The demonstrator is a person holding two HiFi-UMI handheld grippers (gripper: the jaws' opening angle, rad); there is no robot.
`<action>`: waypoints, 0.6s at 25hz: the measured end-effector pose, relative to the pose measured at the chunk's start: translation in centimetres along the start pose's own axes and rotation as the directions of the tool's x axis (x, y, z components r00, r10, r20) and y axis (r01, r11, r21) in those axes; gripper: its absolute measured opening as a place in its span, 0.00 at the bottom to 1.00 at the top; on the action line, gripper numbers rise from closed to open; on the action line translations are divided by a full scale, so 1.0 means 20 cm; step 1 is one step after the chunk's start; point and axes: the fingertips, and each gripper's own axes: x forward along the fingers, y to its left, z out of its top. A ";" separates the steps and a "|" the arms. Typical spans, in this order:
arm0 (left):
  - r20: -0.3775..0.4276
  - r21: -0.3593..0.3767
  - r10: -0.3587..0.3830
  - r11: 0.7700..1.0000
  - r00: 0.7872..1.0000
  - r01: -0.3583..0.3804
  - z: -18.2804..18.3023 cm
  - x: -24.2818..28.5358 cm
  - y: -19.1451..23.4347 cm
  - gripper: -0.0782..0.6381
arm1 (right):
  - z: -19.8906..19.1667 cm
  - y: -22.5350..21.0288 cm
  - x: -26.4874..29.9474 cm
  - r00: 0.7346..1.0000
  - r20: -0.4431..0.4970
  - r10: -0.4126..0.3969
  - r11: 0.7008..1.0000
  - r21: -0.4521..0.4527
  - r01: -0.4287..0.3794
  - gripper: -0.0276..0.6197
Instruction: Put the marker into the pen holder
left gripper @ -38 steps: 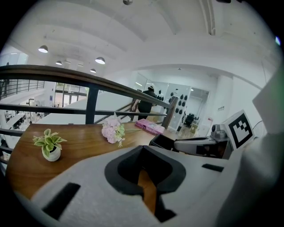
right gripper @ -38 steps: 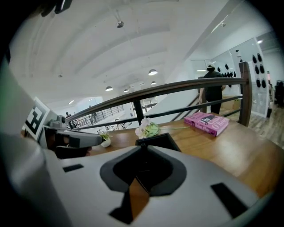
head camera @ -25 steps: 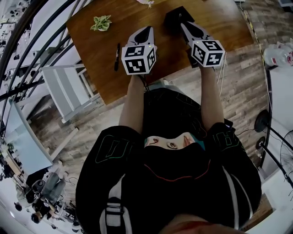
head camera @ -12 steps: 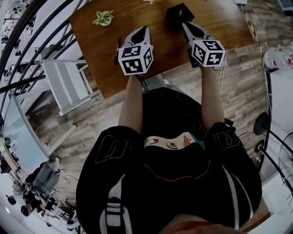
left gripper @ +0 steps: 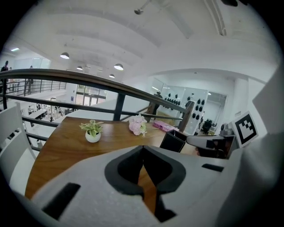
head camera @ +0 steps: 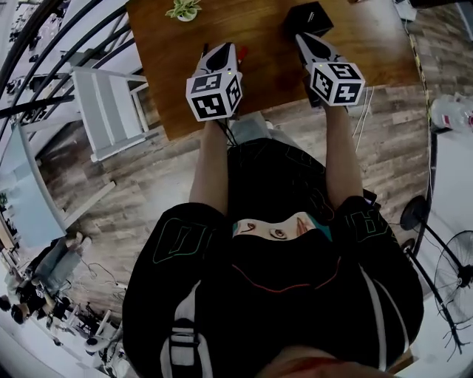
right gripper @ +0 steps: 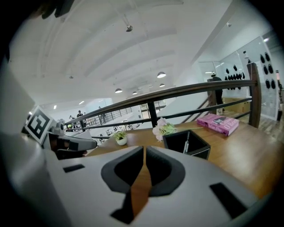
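The black marker (head camera: pixel 205 50) lies on the brown table (head camera: pixel 266 74), and only a thin dark sliver of it shows, just left of my left gripper (head camera: pixel 224 48). That gripper hovers over the table's near left part, jaws closed on nothing (left gripper: pixel 143 147). The black square pen holder (head camera: pixel 309 16) stands at the far right, also seen as an open box (right gripper: pixel 186 142) with a pale pen inside. My right gripper (head camera: pixel 303 37) sits just in front of the holder, shut and empty (right gripper: pixel 144 148). Neither gripper view shows the marker.
A small potted plant (head camera: pixel 183 9) stands at the table's far left edge. Pink flowers (right gripper: pixel 162 128) and a pink book (right gripper: pixel 217 123) lie behind the holder. A black railing (left gripper: pixel 120 88) runs behind the table. A white stepped frame (head camera: pixel 111 111) stands left of the table.
My left gripper has moved left toward the marker, which it now mostly hides. The head view has shifted, sliding the table up the frame. My right gripper stays by the holder.
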 end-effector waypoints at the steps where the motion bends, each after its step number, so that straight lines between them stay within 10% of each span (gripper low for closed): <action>1: -0.001 -0.007 0.012 1.000 1.000 -0.012 -0.01 -0.02 0.03 0.12 | 0.00 0.02 0.02 1.000 -0.007 0.011 1.000 -0.004 -0.011 0.08; 15: -0.037 -0.108 0.163 0.980 0.986 -0.166 -0.23 -0.25 0.31 0.12 | -0.14 0.36 0.23 0.975 -0.141 0.170 0.970 -0.149 -0.190 0.08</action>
